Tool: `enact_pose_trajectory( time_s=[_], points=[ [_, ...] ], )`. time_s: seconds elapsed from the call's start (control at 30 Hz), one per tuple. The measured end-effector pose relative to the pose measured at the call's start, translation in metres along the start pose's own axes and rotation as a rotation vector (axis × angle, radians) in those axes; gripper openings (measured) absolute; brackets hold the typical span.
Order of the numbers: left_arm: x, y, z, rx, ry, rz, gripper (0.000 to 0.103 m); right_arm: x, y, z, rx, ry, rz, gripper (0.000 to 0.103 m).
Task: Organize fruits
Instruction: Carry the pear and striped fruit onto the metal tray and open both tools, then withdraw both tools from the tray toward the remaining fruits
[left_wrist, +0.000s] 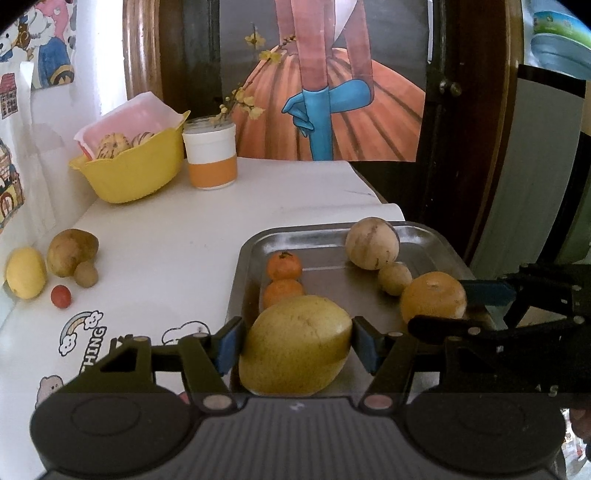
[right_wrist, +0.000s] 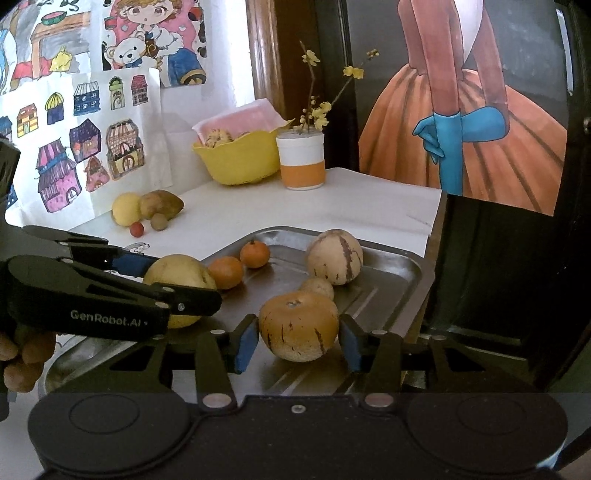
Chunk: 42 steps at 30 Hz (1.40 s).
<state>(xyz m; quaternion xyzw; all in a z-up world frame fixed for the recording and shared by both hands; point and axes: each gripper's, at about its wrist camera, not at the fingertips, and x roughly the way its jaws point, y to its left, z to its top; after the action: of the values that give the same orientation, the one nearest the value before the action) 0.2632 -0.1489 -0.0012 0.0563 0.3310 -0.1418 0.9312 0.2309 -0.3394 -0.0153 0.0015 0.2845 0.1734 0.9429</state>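
Left gripper (left_wrist: 295, 347) has its two blue pads spread around a big yellow-green pear-ish fruit (left_wrist: 295, 345), which sits between them at the near edge of the metal tray (left_wrist: 332, 236). The pads look right up against its sides, but I honestly can't tell whether they're pressing or just beside it. Right gripper (right_wrist: 298, 338) is the same story with a tan striped melon (right_wrist: 298, 325): pads close on both sides, slivers of gap visible, so it looks parted around the fruit rather than clamped.

Each camera catches the other tool from the side. The right wrist view shows the left gripper's black arm with lettering on it crossing in front of the yellow fruit, plus fingers of a hand (right_wrist: 22, 358) at the left edge. The left wrist view never shows that hand properly.

Also on the tray: two small oranges (left_wrist: 283, 266) touching each other, a pale round melon (left_wrist: 372, 243) at the back, and a small tan fruit (left_wrist: 394, 278) between it and the striped one.

Off the tray, on the white table (left_wrist: 184, 236) by the wall: a lemon (left_wrist: 26, 273), a brownish pear (left_wrist: 72, 251), a small round brown fruit (left_wrist: 86, 274) and a tiny red one (left_wrist: 60, 296). Farther back, a yellow bowl (left_wrist: 133, 173) beside an orange-and-white cup (left_wrist: 211, 155) with twigs. The bowl's contents are half hidden by pink paper.
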Motion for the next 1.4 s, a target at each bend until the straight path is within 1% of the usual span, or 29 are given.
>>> enact_pose_trajectory(
  time_s=[0.1, 0.13, 0.17, 0.3, 0.33, 0.43, 0.57, 0.67, 0.9, 1.1, 1.2, 1.27, 1.4],
  points=[
    [-0.002, 0.001, -0.001, -0.010, -0.001, -0.011, 0.068, -0.003, 0.002, -0.002, -0.001, -0.003, -0.013, 0.062],
    [-0.003, 0.001, -0.001, -0.013, 0.001, -0.013, 0.070, -0.005, 0.002, -0.003, 0.000, -0.005, -0.015, 0.063],
    [-0.004, 0.002, -0.001, -0.019, 0.001, -0.013, 0.072, -0.007, 0.003, -0.003, -0.001, -0.008, -0.016, 0.066],
    [-0.014, 0.005, -0.002, -0.047, -0.011, -0.019, 0.077, -0.020, 0.009, -0.004, -0.018, -0.031, -0.037, 0.078],
    [-0.018, 0.006, -0.002, -0.053, -0.019, -0.021, 0.080, -0.024, 0.010, -0.003, -0.022, -0.037, -0.041, 0.079],
    [-0.034, 0.009, -0.004, -0.072, -0.047, -0.016, 0.087, -0.037, 0.016, -0.002, -0.031, -0.052, -0.051, 0.085],
    [-0.060, 0.018, -0.008, -0.107, -0.083, -0.006, 0.100, -0.060, 0.027, -0.002, -0.029, -0.075, -0.059, 0.097],
    [-0.083, 0.024, -0.013, -0.122, -0.105, -0.003, 0.102, -0.078, 0.035, -0.003, -0.024, -0.079, -0.060, 0.102],
    [-0.128, 0.035, -0.037, -0.116, -0.111, 0.004, 0.102, -0.116, 0.061, -0.012, -0.038, -0.040, -0.062, 0.102],
    [-0.157, 0.047, -0.062, -0.136, -0.086, 0.019, 0.102, -0.141, 0.086, -0.028, -0.045, 0.011, -0.049, 0.102],
    [-0.170, 0.056, -0.073, -0.151, -0.074, 0.039, 0.102, -0.148, 0.099, -0.034, -0.043, 0.048, -0.021, 0.102],
    [-0.180, 0.063, -0.079, -0.158, -0.065, 0.068, 0.102, -0.150, 0.110, -0.035, -0.050, 0.080, 0.008, 0.102],
    [-0.202, 0.084, -0.087, -0.175, -0.045, 0.118, 0.102, -0.153, 0.139, -0.029, -0.091, 0.125, 0.103, 0.102]
  ],
)
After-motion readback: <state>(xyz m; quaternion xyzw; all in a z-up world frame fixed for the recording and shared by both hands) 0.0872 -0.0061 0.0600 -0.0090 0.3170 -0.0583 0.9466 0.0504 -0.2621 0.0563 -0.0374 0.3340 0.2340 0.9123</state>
